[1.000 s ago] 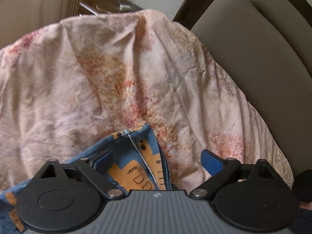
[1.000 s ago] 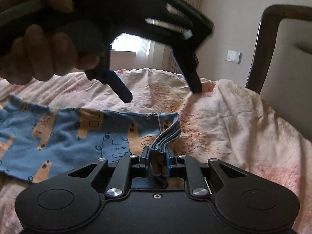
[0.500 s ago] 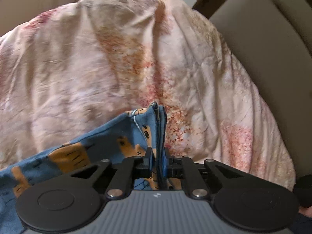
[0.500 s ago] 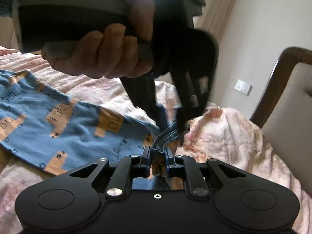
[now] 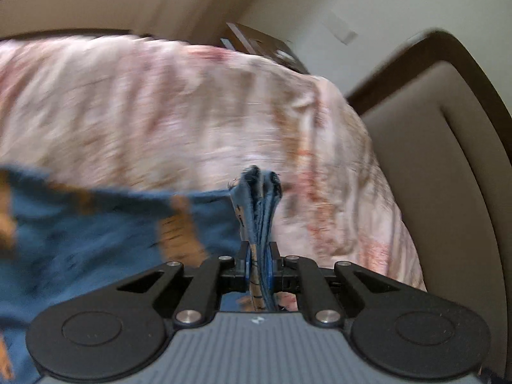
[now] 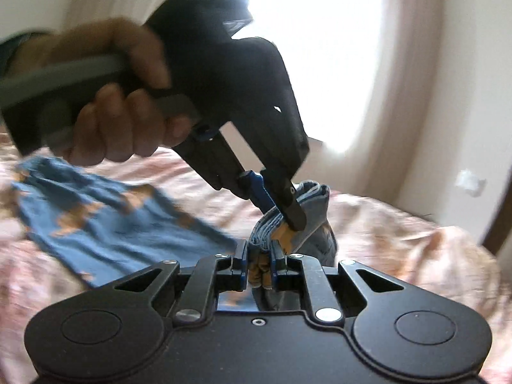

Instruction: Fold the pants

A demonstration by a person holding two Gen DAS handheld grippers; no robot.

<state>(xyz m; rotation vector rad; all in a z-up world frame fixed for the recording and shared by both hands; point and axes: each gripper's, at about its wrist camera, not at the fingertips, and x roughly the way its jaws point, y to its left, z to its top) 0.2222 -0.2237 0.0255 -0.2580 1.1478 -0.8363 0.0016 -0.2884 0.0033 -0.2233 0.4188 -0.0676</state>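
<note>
The blue pants (image 5: 96,233) with orange print trail off to the left over the bed, blurred by motion. My left gripper (image 5: 259,257) is shut on a bunched edge of the pants, and folded layers stick up between its pads. In the right wrist view, my right gripper (image 6: 259,264) is shut on the same bunched end of the pants (image 6: 112,224). The left gripper (image 6: 278,206), held by a hand (image 6: 121,128), pinches that cloth just beyond my right fingertips. The rest of the pants hangs to the left above the bedspread.
A pink floral bedspread (image 5: 160,112) covers the bed under both grippers. A beige padded headboard (image 5: 448,176) with a dark wood frame stands at the right. A nightstand (image 5: 259,41) sits behind the bed. A bright window (image 6: 304,48) and a wall socket (image 6: 470,182) lie beyond.
The left gripper went from open above the pants to shut on their edge beside the right gripper. Both grippers have since swung sideways and up, lifting the cloth.
</note>
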